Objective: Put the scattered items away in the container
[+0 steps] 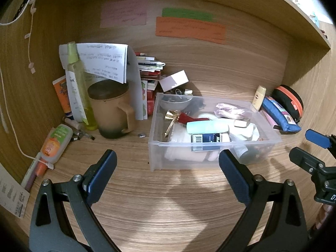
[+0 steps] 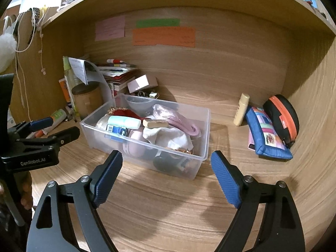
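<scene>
We hold both grippers back from the clear plastic container (image 2: 201,126), which sits mid-desk inside a wooden alcove. The left gripper (image 1: 168,166) stands wide open with nothing between its pads; the right gripper (image 2: 166,163) likewise gapes empty, short of the container's near wall. We judge this a pause between picks: hands free, the whole desk in view, choosing the next item.

The container already carries a heap, probably dropped in loosely rather than arranged: one pale teal tube (image 2: 124,122), one dark barcoded box (image 2: 116,130), one eraser-like block (image 2: 155,124), one white cloth (image 2: 168,137), one pink woven piece (image 2: 176,117), one small clear bowl (image 2: 139,103) at the far end. Darker things lie underneath; we cannot tell what.

Still outside, right of the container: one cream bottle (image 2: 241,109) propped upright against the blue pouch (image 2: 266,134), and one black case with an orange zip (image 2: 281,117) leaning in the corner. That makes three.

Left side: one lidded brown mug (image 1: 111,107), one tall yellow-green spray bottle (image 1: 80,84) leaning on papers, one small sanitiser bottle (image 1: 55,142) lying flat, a pen or two beside it, count unclear.

The back wall bears three notes: one pink, one green, one orange.
</scene>
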Available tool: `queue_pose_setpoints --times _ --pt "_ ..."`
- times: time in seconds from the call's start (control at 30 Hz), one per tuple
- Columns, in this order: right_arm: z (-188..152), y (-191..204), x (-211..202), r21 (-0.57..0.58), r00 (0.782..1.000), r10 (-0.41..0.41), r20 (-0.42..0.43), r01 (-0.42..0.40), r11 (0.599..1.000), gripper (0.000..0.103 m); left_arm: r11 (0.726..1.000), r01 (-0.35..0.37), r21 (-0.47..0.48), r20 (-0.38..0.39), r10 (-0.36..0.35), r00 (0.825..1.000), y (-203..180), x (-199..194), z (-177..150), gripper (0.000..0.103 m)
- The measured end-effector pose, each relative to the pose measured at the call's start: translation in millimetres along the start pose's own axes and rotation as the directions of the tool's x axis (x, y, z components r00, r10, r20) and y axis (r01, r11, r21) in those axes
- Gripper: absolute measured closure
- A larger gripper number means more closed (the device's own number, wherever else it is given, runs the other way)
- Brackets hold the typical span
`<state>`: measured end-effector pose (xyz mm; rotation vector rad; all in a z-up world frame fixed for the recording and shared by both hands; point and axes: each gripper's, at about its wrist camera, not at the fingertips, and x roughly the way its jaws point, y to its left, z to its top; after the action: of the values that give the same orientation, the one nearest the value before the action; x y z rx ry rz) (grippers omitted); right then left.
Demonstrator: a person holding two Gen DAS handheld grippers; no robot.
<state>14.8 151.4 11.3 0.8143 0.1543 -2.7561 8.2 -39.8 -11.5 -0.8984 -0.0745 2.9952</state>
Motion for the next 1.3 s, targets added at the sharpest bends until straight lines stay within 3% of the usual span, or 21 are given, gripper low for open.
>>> queue_pose_setpoints --times 1.3 --pt "1 -9 -2 0.013 1.000 0.005 0.004 -0.005 1.000 0.018 0.998 -0.005 0.057 0.041 0.002 0.999 -18 -11 2 0.004"
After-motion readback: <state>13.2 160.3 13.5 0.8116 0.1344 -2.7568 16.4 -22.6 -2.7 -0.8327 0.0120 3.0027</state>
